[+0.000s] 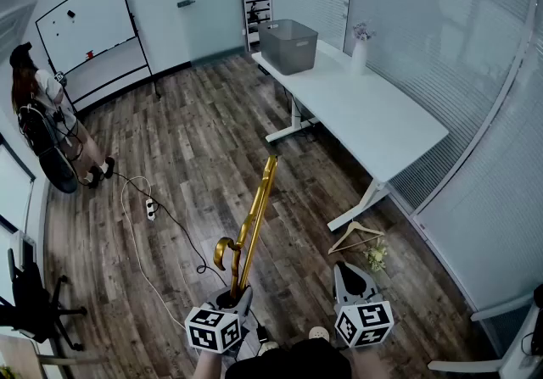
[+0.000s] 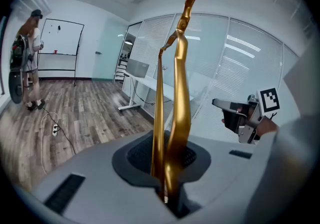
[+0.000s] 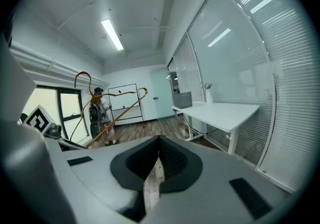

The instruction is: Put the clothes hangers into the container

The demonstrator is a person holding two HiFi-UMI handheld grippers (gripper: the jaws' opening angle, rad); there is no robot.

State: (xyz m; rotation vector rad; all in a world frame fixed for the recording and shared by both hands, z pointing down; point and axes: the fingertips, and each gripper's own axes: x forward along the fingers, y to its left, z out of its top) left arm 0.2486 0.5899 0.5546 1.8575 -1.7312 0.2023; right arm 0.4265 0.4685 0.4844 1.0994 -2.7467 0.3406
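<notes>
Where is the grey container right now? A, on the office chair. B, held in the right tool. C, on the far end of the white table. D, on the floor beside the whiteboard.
C: the grey container stands on top of the white table, at the end farthest from the person in the head view.

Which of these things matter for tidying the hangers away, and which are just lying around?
For the job: gold hanger, wooden hanger on the floor, grey container on the table.
Just lying about: vase, whiteboard, power strip, office chair.
</notes>
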